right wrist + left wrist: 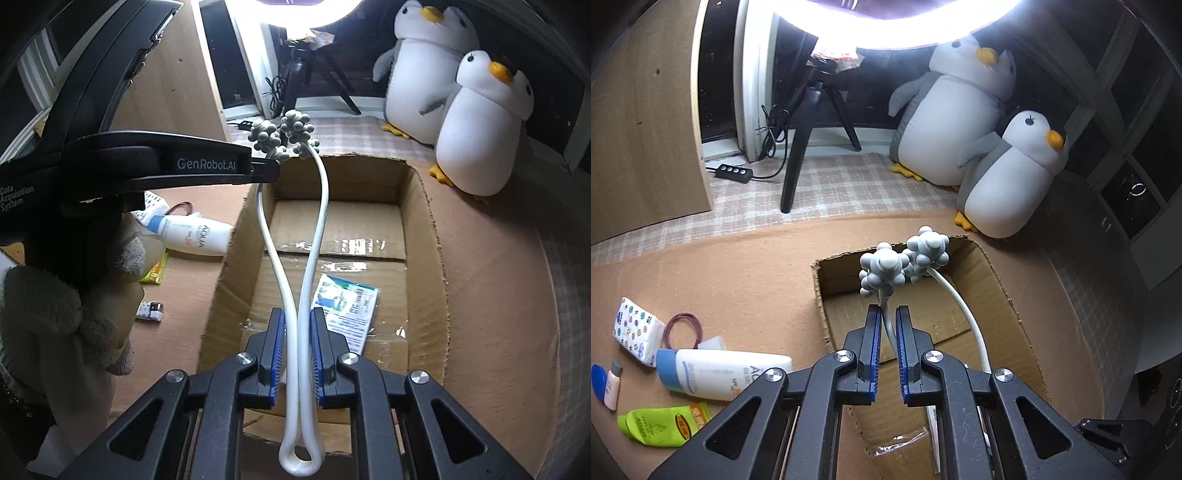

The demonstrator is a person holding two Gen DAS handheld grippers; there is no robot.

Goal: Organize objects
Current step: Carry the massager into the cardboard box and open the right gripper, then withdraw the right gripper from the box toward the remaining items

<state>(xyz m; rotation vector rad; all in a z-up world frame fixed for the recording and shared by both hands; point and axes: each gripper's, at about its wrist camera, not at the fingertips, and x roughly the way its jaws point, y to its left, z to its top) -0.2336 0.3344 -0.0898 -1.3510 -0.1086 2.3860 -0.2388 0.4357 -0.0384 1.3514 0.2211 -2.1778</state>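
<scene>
Place: a room in a home, set up for recording on the floor.
Soft toys: two plush penguins [964, 114] stand far right against a dark window.
Floor: a checked mat [849, 184] far, a tan rug [738, 266] near.
Lighting: a ring light [886, 26] on a black tripod [809, 122], with a cable remote [733, 172] far left.
Household bits: toiletries such as a lotion tube [720, 373] and a tissue pack [637, 328] lie near left beside a cardboard box [997, 280].

The box [424, 258] is open on top, with lots of bare floor inside. A flat packet [345, 314] lies near its front. The white massager [317, 229] hangs over the middle. Two penguins [480, 122] block the far corner.
</scene>
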